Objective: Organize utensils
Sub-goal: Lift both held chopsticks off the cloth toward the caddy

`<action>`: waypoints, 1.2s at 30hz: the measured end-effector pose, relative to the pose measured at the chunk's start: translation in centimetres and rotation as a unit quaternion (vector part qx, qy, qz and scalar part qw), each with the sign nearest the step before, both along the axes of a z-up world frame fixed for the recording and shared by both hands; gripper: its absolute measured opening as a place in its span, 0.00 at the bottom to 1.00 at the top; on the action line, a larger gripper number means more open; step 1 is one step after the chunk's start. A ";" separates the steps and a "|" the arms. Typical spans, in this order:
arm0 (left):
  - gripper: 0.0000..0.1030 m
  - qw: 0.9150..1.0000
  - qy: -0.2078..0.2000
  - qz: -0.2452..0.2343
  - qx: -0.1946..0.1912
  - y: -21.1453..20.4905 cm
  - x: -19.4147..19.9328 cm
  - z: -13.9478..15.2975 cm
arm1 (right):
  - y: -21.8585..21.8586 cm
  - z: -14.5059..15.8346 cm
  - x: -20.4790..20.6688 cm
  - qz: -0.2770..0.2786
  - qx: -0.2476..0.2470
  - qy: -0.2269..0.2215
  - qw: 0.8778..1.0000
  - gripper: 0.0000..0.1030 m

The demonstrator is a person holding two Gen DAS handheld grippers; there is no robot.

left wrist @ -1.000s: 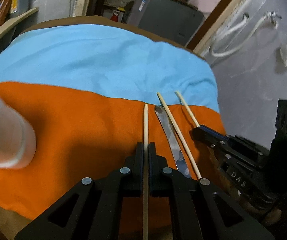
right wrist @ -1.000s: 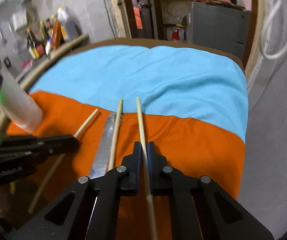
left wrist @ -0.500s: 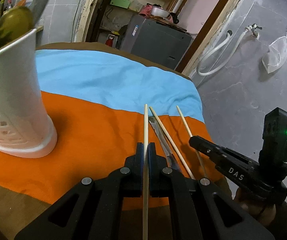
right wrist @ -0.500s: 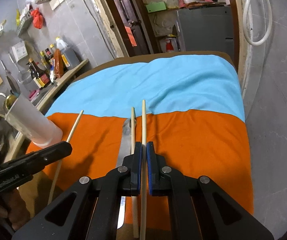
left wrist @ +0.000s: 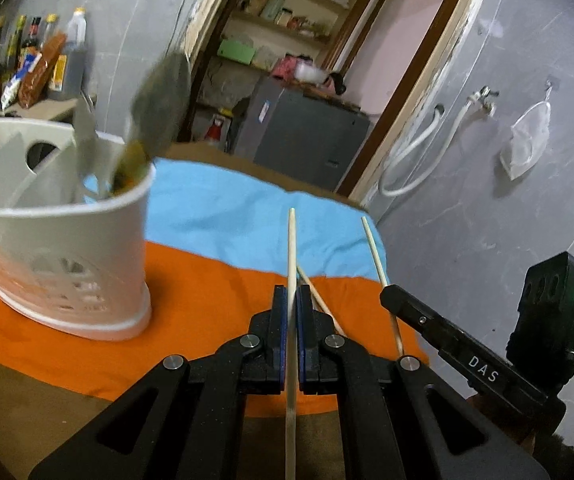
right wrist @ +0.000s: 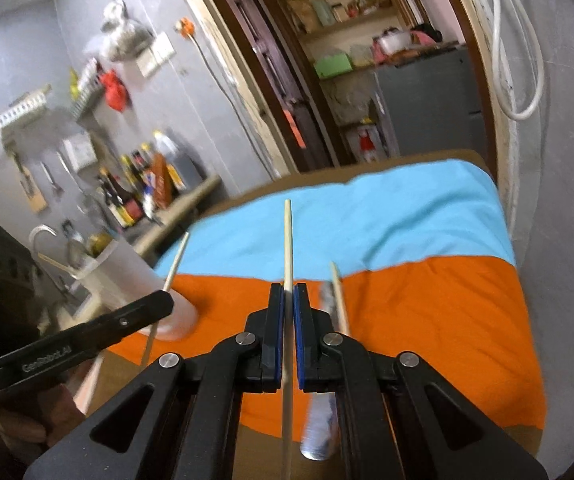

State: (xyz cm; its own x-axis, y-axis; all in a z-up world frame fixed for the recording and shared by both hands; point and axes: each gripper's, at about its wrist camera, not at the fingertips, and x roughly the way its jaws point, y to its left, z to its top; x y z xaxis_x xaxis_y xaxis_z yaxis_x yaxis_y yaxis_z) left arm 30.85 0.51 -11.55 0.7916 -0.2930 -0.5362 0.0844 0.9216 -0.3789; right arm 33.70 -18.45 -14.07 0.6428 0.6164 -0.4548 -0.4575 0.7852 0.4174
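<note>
We have a wooden chopstick clamped in each hand-held gripper: the left hand-held gripper (left wrist: pixel 291 300) is closed on the left chopstick (left wrist: pixel 291 240), and the right hand-held gripper (right wrist: pixel 288 300) is closed on the right chopstick (right wrist: pixel 287 236), each stick running straight out between the blue pads and past the fingertips. Both sticks are off the orange cloth (left wrist: pixel 207 304) and sit above the tabletop, whose far part is under a light blue cloth (left wrist: pixel 223 208). On the orange cloth a third chopstick (right wrist: pixel 339 296) lies loose beside a metal knife (right wrist: pixel 321 420). The white utensil holder (left wrist: pixel 63 264) stands on the orange cloth toward the left hand-held gripper, with what looks like a spoon (left wrist: pixel 159 100) already standing in it, though that part is blurred. We judge these chopsticks to be light, stiff and thin, so they pivot easily in a two-point pinch; our hold is well back along the shaft, leaving a long free end that could swing or catch on the holder's rim. They are smooth wood and may slide along the pads if tilted steeply. We think the tip should enter a compartment first, then release. The knife will be heavier and slicker, best taken by its handle.
</note>
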 end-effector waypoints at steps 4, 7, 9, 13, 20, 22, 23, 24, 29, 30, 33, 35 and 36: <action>0.02 1.000 -0.028 0.009 -0.008 0.9 -1.2 1.9 | 0.5 1.7 -1.1 0.004 0.037 -0.036 0.999 0.03; 0.02 0.999 -0.047 0.012 -0.010 1.6 -1.8 3.3 | 1.4 3.2 -1.5 0.009 0.055 -0.059 0.997 0.03; 0.02 0.998 -0.064 0.017 -0.007 2.4 -2.3 4.6 | 2.1 4.1 -1.7 0.014 0.061 -0.071 0.996 0.03; 0.02 0.995 -0.090 0.033 -0.009 4.5 -3.1 7.1 | 4.0 6.5 -1.7 0.022 0.076 -0.097 0.992 0.03; 0.02 0.988 -0.139 0.073 -0.001 9.7 -4.0 11.3 | 8.5 10.4 -1.4 0.040 0.097 -0.143 0.984 0.03; 0.02 0.985 -0.152 0.087 -0.005 11.7 -4.1 12.1 | 9.8 11.3 -1.3 0.044 0.103 -0.155 0.982 0.03; 0.02 0.982 -0.159 0.096 -0.008 12.7 -4.1 12.4 | 10.6 11.7 -1.3 0.046 0.106 -0.162 0.980 0.03; 0.02 0.981 -0.165 0.104 -0.011 13.6 -4.1 12.6 | 11.1 12.0 -1.3 0.046 0.109 -0.167 0.979 0.03; 0.02 0.969 -0.194 0.151 -0.037 19.6 -3.8 13.3 | 14.1 12.8 -1.2 0.041 0.128 -0.194 0.972 0.03; 0.02 0.966 -0.198 0.160 -0.043 20.7 -3.8 13.3 | 14.5 12.8 -1.2 0.037 0.129 -0.199 0.971 0.03; 0.02 0.962 -0.201 0.177 -0.057 23.5 -3.3 12.8 | 16.0 12.6 -1.7 0.014 0.132 -0.222 0.966 0.03; 0.02 0.959 -0.203 0.186 -0.062 24.9 -2.9 12.3 | 16.9 12.2 -2.1 -0.004 0.125 -0.237 0.963 0.03; 0.02 0.959 -0.202 0.186 -0.066 25.2 -2.8 12.1 | 17.3 12.1 -2.2 -0.010 0.122 -0.244 0.962 0.03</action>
